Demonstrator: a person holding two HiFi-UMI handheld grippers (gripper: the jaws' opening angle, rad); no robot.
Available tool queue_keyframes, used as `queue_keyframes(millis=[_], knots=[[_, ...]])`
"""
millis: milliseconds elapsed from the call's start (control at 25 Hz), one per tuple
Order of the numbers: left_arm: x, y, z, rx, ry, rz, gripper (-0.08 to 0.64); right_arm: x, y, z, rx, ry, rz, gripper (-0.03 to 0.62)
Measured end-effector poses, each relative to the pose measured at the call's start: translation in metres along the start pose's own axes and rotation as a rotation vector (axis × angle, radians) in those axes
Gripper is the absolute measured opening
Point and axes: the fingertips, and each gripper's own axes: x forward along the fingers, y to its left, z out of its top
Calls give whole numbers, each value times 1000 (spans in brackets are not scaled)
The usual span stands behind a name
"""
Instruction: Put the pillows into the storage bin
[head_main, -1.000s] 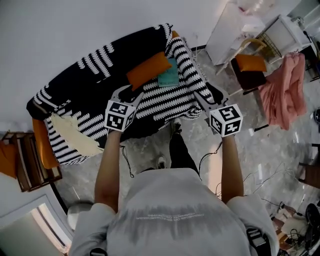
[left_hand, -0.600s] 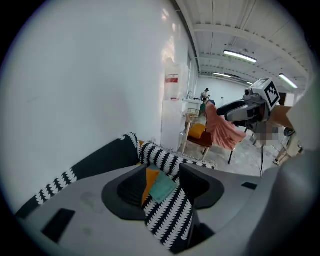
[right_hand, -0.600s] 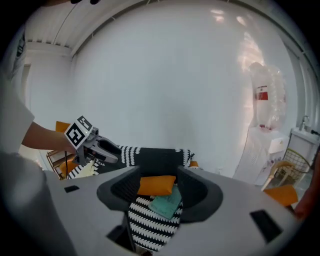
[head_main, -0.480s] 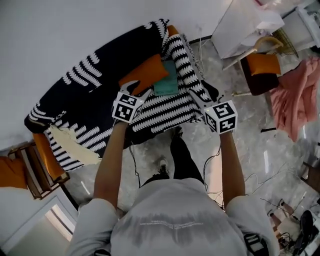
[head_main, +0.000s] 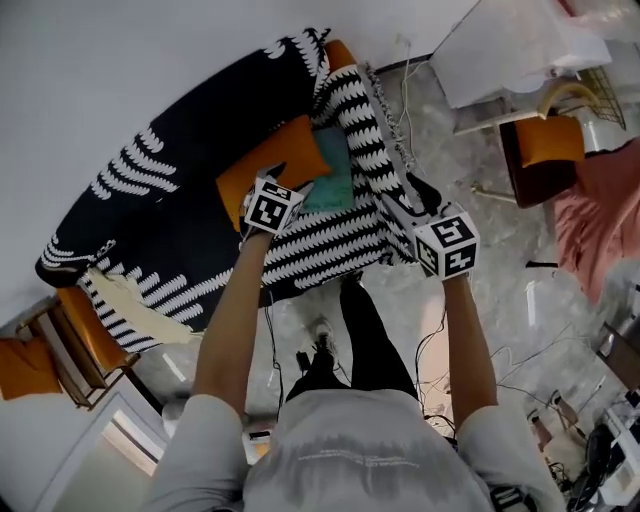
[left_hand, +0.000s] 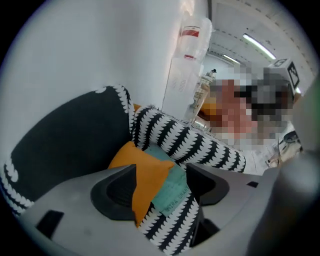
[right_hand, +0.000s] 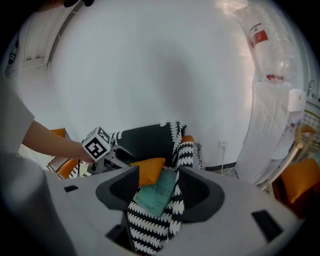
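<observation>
Left gripper (head_main: 285, 178) has its jaws apart. They have just been opening, and the pads press on nothing. In the left gripper view (left_hand: 161, 172) the orange pillow (left_hand: 145, 175) lies ahead in the gap, nearer the left jaw. That jaw cuts off the pillow's near corner. The teal pillow (left_hand: 172, 192) lies just beside the orange one toward the right jaw, and its edge disappears under it. There is print on the teal cover, too small to read.

From the head view, the left gripper's fingers overlap the near edge of the orange pillow (head_main: 300, 150). Whether they touch it cannot be told there. The teal pillow (head_main: 330, 180) sits between the two grippers, closer to the left one.

Right gripper (head_main: 400, 200) is also wide open and empty. In its own view (right_hand: 159, 175) the teal pillow (right_hand: 155, 192) lies ahead between the jaws, with the orange pillow (right_hand: 150, 170) beyond it, half hidden by the left jaw. Only this view shows the other gripper's marker cube (right_hand: 97, 142) — it stands up at the far left of the orange pillow, on a bare forearm (right_hand: 50, 140).

Both pillows rest on the seat of a sofa (head_main: 180, 200) draped in a black-and-white striped throw (head_main: 330, 235). The striped armrest (head_main: 365, 120) rises just ahead of the right gripper. An orange chair (head_main: 545, 145) stands well off to its right, cut short by the frame.
</observation>
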Motion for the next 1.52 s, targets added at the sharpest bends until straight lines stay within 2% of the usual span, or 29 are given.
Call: queue_keyframes(millis=[80, 200, 360, 680, 760, 1040, 1320, 1520], knots=[[24, 3, -7, -37, 39, -15, 318, 10, -7, -8, 9, 27, 11, 250], [65, 14, -20, 12, 122, -19, 351, 25, -14, -16, 14, 48, 22, 252], [102, 24, -31, 33, 142, -10, 362, 33, -16, -31, 33, 70, 26, 255], [153, 64, -44, 187, 189, 84, 367, 30, -36, -60, 86, 95, -19, 258], [164, 76, -44, 174, 178, 89, 366, 31, -41, -66, 97, 99, -31, 258], [184, 115, -29, 39, 85, 109, 356, 41, -60, -73, 97, 104, -43, 258], [186, 124, -25, 31, 63, 119, 319, 61, -69, -74, 68, 108, -34, 258], [165, 118, -18, 65, 85, 130, 243, 58, -65, -69, 38, 104, -5, 258]])
